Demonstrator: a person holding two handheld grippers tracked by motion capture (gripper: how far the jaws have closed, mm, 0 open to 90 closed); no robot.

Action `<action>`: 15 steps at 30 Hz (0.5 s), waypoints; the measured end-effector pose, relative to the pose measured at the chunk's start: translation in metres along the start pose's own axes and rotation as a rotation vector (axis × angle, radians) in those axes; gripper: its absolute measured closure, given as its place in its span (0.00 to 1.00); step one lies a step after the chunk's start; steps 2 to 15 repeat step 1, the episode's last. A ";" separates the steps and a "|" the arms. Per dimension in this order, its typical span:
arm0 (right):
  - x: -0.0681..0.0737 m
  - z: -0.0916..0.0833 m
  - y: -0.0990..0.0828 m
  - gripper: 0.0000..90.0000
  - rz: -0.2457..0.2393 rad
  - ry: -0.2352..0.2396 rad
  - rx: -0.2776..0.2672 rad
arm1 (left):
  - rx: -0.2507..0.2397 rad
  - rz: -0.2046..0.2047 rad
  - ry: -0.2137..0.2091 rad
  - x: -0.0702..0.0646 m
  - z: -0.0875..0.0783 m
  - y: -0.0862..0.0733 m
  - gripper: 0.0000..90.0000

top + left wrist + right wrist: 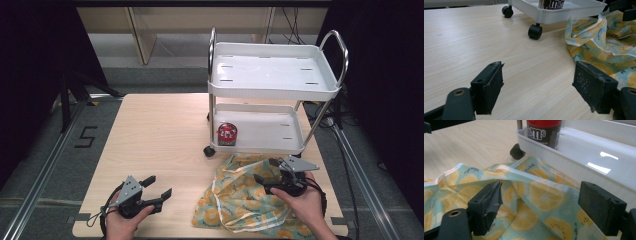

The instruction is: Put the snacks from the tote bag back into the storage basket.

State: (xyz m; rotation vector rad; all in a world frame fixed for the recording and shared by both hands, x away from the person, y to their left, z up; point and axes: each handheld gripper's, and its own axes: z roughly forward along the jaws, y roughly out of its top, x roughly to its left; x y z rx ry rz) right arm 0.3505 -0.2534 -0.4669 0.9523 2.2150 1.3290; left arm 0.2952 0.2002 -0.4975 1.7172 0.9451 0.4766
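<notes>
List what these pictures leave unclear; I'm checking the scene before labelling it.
- Crumpled lemon-print cloth: anything beneath it is hidden by its folds, high view.
- Red-lidded brown M&M's can: top cut off by the frame edge, right gripper view.
- White two-shelf wheeled cart: far wheels hidden by its lower shelf, high view.

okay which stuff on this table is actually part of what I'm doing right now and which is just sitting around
In use:
lemon-print cloth, crumpled on the table
right gripper, open over the cloth
left gripper, open above bare wood

Sitting around:
white cart
M&M's can on the cart's lower shelf
</notes>
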 end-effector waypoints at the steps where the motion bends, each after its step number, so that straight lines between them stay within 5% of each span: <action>1: 0.000 0.000 0.000 0.22 -0.005 -0.002 -0.010 | 0.000 0.000 -0.001 0.000 0.000 0.000 0.26; 15: 0.000 0.000 0.000 0.22 -0.005 -0.002 -0.010 | 0.000 0.000 -0.001 0.000 0.000 0.000 0.26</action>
